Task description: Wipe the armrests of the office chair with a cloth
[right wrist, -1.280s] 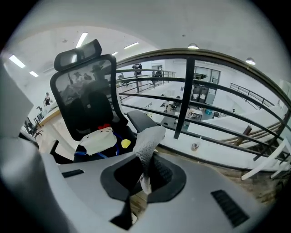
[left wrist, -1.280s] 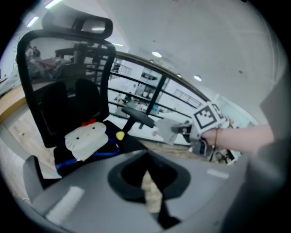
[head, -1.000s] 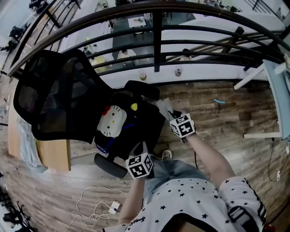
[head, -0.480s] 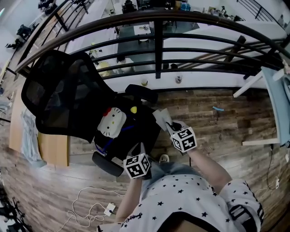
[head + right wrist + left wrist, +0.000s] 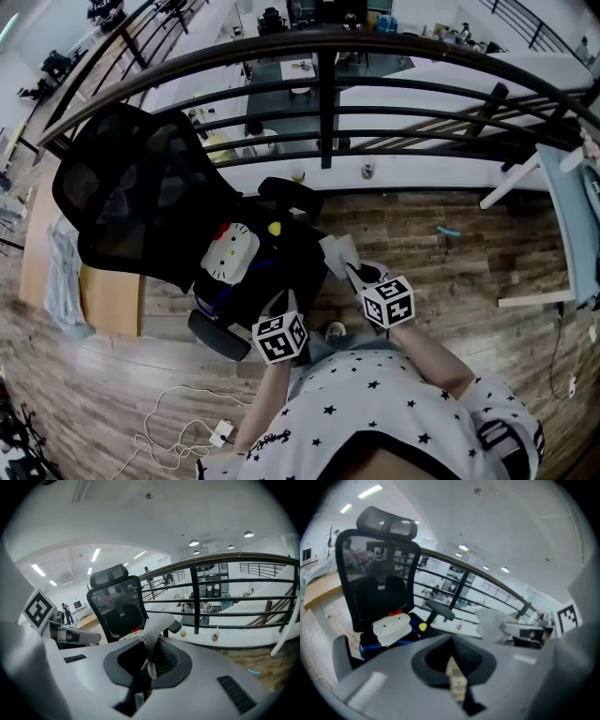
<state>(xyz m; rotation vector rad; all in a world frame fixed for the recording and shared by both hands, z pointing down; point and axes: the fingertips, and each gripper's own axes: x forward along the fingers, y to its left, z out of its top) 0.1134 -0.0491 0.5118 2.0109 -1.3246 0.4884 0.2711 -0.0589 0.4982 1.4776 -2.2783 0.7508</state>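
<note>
The black office chair (image 5: 141, 202) has a mesh back and a white cat-face cushion (image 5: 230, 253) on its seat. Its far armrest (image 5: 291, 195) and near armrest (image 5: 217, 335) are both bare. My right gripper (image 5: 354, 270) is shut on a pale grey cloth (image 5: 337, 251), held just right of the seat and short of the far armrest. From the right gripper view, the cloth (image 5: 157, 625) sticks up out of the jaws of that gripper (image 5: 149, 660). My left gripper (image 5: 279, 305) hovers at the seat's front edge beside the near armrest, shut with nothing in it (image 5: 454, 679).
A dark metal railing (image 5: 323, 94) runs behind the chair, with a drop to a lower floor beyond. A wooden desk (image 5: 108, 305) stands left of the chair. A white cable and plug (image 5: 220, 431) lie on the plank floor. A pale table edge (image 5: 574, 220) is at the right.
My right gripper has drawn back toward me with the cloth, away from the far armrest. The left gripper has barely shifted beside the near armrest. The head camera moved a little.
</note>
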